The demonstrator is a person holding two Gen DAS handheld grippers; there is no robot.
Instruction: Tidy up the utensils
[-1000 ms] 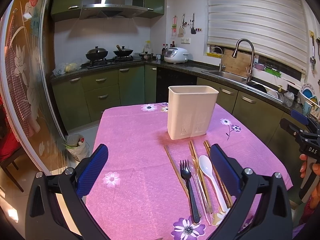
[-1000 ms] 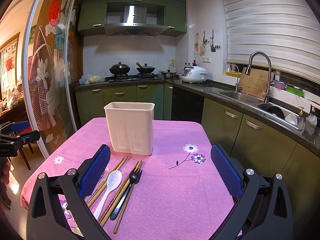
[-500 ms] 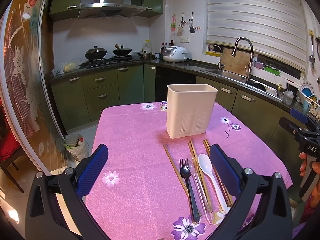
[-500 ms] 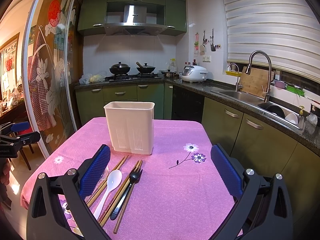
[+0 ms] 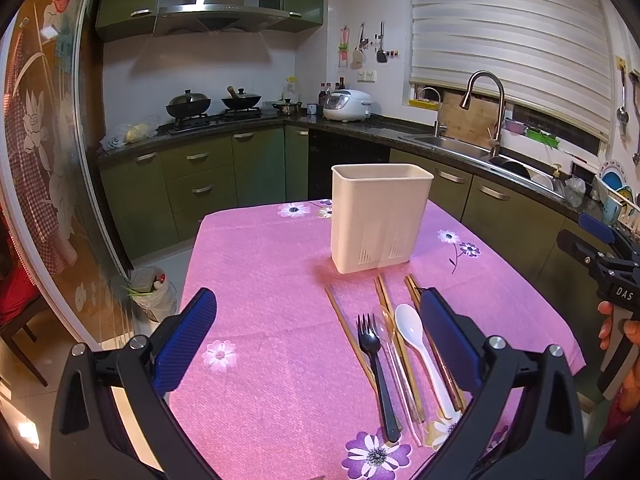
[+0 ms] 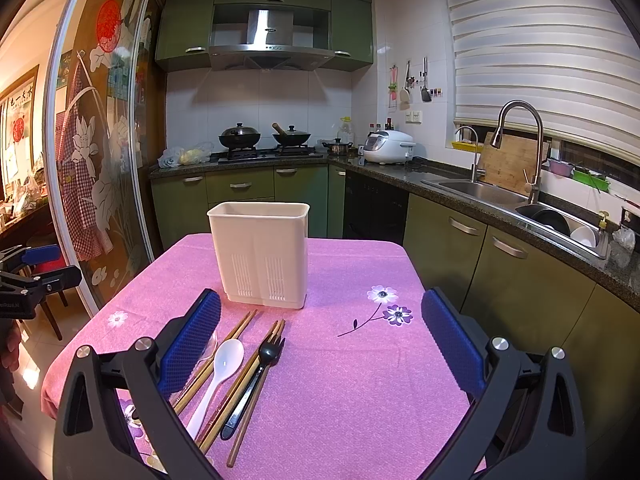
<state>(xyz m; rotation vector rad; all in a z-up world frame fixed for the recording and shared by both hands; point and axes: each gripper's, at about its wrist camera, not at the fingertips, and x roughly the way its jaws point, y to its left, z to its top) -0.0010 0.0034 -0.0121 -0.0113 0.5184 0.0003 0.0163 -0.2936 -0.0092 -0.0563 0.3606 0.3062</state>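
Item: cream utensil holder (image 5: pixel 380 218), rectangular, slotted low on its front wall, standing upright on the pink floral tablecloth (image 5: pixel 272 272) toward the far half of the table; interior not visible from either view, contents cannot be told. Loose utensils lie flat on the cloth just in front of the holder, side by side: black fork (image 5: pixel 376 364), white spoon (image 5: pixel 420 344), a clear plastic spoon (image 5: pixel 394 356) between them, and several wooden chopsticks (image 5: pixel 344 320) fanned among these. Left gripper (image 5: pixel 316 344): blue-padded fingers spread wide, holding nothing, hovering above the near end of the cloth with the utensils by its right finger. Right gripper (image 6: pixel 320 344): fingers likewise wide apart and empty, utensils by its left finger. Writing: "DAS" in white on the black body of the right gripper as seen in the left view. Background: sink (image 6: pixel 480 192) holding a dark pan and white bowl; lettering on the range hood (image 5: pixel 220 0) too small to read.
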